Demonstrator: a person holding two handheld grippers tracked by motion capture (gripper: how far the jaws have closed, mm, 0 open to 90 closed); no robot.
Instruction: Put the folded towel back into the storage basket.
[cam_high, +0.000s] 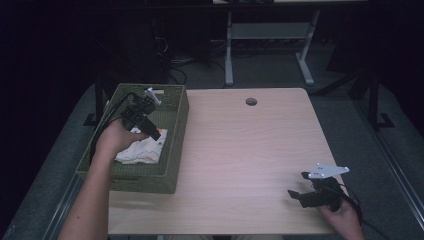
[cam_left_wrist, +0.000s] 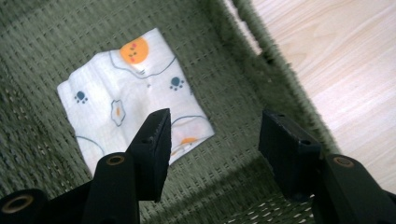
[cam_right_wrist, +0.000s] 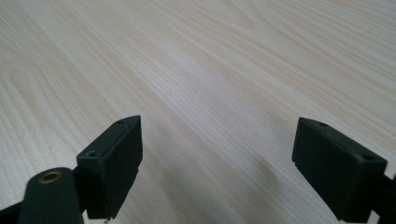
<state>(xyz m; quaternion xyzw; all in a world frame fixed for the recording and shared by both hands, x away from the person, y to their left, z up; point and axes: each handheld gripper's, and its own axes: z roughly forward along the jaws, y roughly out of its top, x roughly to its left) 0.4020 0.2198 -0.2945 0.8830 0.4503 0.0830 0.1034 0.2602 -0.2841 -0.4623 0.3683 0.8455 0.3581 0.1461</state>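
Right gripper (cam_high: 300, 192): nearest of all, black, 2-jawed, resting low on the pale wooden table (cam_high: 240, 165), well apart from the basket, to its right; jaws wide apart, nothing between them, bare wood beneath.
Left gripper (cam_high: 156, 134): black, 2-jawed, hanging inside the basket above its floor, tips pointing down toward the basket's right wall; jaws parted, nothing pinched.
Cloth (cam_left_wrist: 130, 100): small white folded square of fabric printed with blue paw marks and an orange disc, lying flat on the basket floor, free of both pads.
Basket (cam_high: 172, 165): olive-green woven rectangular tray at the table's left edge, long axis running away from the person.
Key relation: cloth just below and slightly left of the left gripper's line of sight, 1 corner tucked behind the left pad (cam_left_wrist: 156, 140) as seen in the left gripper view.
Nearer hand: left, by far.
Likely step: release looks done; lifting clear of the basket seems next.
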